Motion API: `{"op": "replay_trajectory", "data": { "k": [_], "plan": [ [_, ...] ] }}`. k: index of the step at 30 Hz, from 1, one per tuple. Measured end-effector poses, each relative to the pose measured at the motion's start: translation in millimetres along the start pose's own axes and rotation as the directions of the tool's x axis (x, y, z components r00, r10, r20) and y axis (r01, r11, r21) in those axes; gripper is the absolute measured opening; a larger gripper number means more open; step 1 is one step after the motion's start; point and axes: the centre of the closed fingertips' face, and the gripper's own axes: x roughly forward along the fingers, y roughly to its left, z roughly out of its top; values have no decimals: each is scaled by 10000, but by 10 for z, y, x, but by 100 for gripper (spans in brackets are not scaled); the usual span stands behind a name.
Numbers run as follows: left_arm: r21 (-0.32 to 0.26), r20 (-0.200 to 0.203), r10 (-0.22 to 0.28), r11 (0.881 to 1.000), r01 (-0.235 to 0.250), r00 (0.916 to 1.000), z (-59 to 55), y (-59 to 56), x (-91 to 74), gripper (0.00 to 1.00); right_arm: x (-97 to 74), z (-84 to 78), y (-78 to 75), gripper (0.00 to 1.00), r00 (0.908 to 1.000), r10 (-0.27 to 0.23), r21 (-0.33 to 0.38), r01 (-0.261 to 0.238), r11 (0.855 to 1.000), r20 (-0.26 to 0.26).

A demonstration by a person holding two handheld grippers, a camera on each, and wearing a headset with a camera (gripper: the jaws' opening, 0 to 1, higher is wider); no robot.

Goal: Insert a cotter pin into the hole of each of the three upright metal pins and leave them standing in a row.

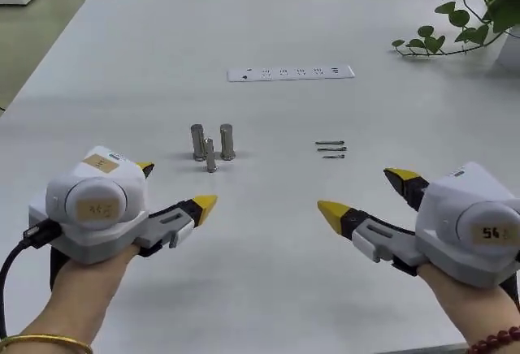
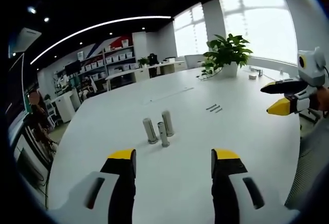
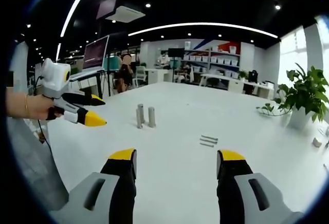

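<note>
Nothing of the task looks done yet. The three metal pins (image 1: 210,148) stand upright in a tight cluster just toward 9 o'clock of the head view's centre, two thicker ones behind and a slimmer one in front, more a triangle than a row. None of them shows a pin through it as far as I can tell. The three cotter pins (image 1: 331,149) lie loose and parallel toward 3 o'clock, well apart from the cluster, so all three insertions and the lining-up are left. The metal pins are smooth, dull-grey cylinders. The cotter pins are thin wire slivers, too small to read their shape. The tabletop (image 1: 260,273) is flat, matte, pale grey. A white power strip (image 1: 291,73) lies at 12 o'clock and a leafy plant (image 1: 475,9) at 2 o'clock. The left gripper (image 1: 176,184) at 8 o'clock and the right gripper (image 1: 363,192) at 4 o'clock both hover with jaws spread wide, yellow-tipped and empty.
</note>
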Motion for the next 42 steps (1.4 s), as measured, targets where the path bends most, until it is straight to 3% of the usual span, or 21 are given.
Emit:
{"op": "replay_trajectory", "data": {
  "k": [8,15,24,28,33,42],
  "plan": [
    [301,-59,-396,9988,397,9992,32,51,302,50,6,-24,-25,56,10000,19,141,-18,9999,-65],
    [249,-192,-616,9978,620,9979,-13,83,526,43,25,-6,-1,56,9998,136,254,-134,9996,-108],
    [318,98,-1130,9931,1127,9935,4,131,794,31,42,3,0,55,9998,169,294,-166,9994,-107],
    [739,-100,-1285,9889,1289,9917,-42,157,894,29,47,-23,-41,55,9998,43,491,-35,9988,-172],
    [622,-238,-1365,9885,1377,9904,-78,183,1012,26,52,-44,-65,55,9997,-44,563,57,9984,-222],
    [380,-214,-1691,9848,1698,9854,-88,143,1111,13,70,-61,-72,54,9995,-16,472,31,9989,-306]
  ]
}}
